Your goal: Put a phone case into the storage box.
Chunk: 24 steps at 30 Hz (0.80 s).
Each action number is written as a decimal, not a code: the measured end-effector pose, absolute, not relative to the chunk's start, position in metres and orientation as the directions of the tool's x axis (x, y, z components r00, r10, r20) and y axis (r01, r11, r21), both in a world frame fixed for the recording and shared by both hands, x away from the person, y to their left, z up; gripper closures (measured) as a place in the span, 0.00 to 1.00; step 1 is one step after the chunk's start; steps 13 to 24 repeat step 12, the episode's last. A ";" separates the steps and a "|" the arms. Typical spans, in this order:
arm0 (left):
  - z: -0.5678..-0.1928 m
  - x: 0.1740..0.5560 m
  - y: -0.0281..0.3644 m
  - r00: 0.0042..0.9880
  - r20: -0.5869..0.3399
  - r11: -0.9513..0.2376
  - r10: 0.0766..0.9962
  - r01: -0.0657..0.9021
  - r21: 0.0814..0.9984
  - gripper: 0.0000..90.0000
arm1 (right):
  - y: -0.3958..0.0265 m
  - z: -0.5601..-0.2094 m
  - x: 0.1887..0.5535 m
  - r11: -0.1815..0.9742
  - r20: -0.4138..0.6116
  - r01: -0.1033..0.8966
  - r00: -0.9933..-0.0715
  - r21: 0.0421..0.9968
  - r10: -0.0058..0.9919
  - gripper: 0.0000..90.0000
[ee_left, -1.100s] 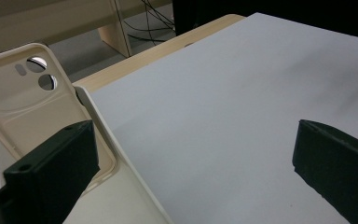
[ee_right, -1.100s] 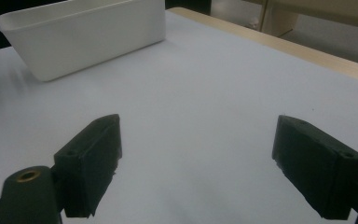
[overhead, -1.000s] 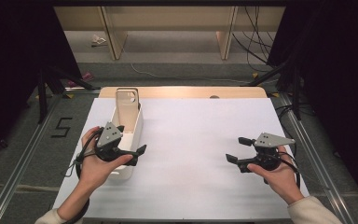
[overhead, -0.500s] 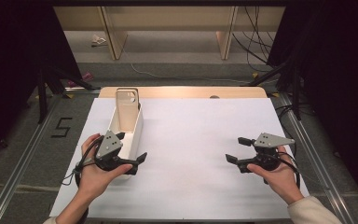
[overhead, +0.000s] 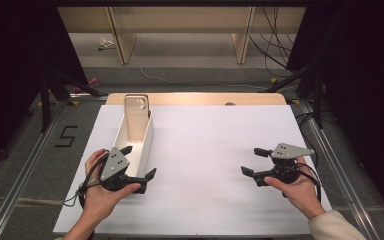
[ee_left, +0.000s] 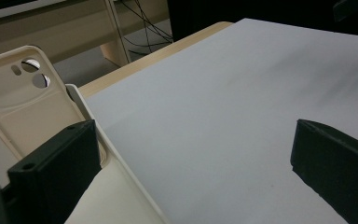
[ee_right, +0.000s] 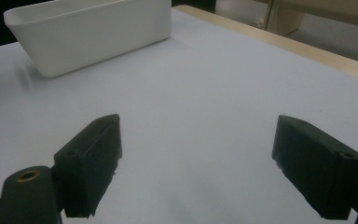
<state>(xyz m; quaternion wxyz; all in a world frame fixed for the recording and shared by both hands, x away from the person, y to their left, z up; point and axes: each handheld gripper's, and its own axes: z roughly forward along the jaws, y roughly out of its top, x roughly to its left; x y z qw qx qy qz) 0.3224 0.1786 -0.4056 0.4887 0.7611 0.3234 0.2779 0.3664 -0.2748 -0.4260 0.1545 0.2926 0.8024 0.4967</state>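
One white table (overhead: 205, 150) carries a long white tray (overhead: 147, 134) at its left, with a beige phone case (overhead: 136, 116) leaning upright at the far end. Left gripper (overhead: 139, 162) straddles the tray's near end, jaws wide; right gripper (overhead: 254, 161) hovers near right, jaws wide, empty.

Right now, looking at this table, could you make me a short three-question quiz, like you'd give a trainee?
1. True or false: the left gripper is clamped shut on the phone case.
2. Where does the phone case stand? A) flat on the white sheet B) propped upright at the far end of the white tray C) in the right gripper
3. Fill in: the right gripper hovers over the bare white ____, its jaws apart.

Key
1. False: its jaws are wide apart at the tray's near end, holding nothing.
2. B
3. sheet
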 end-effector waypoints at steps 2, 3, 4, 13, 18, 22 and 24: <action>-0.406 0.323 0.179 0.632 0.121 -0.319 0.765 0.209 0.925 0.01 | -0.275 -0.426 0.367 0.337 0.042 0.316 -0.781 0.887 0.623 0.18; -0.406 0.322 0.179 0.632 0.108 -0.312 0.768 0.221 0.924 0.01 | -0.275 -0.426 0.367 0.337 0.042 0.316 -0.781 0.887 0.623 0.18; -0.406 0.323 0.180 0.630 0.107 -0.311 0.769 0.223 0.924 0.01 | -0.275 -0.426 0.367 0.336 0.043 0.315 -0.782 0.887 0.622 0.18; -0.408 0.324 0.181 0.624 0.100 -0.311 0.775 0.239 0.920 0.01 | -0.274 -0.427 0.367 0.336 0.045 0.317 -0.783 0.887 0.620 0.18; -0.408 0.324 0.181 0.624 0.100 -0.311 0.775 0.239 0.920 0.01 | -0.274 -0.427 0.367 0.336 0.045 0.317 -0.783 0.887 0.620 0.18; -0.408 0.324 0.181 0.624 0.100 -0.311 0.775 0.239 0.920 0.01 | -0.274 -0.427 0.367 0.336 0.045 0.317 -0.783 0.887 0.620 0.18; -0.408 0.324 0.181 0.624 0.100 -0.311 0.775 0.239 0.920 0.01 | -0.274 -0.427 0.367 0.336 0.045 0.317 -0.783 0.887 0.620 0.18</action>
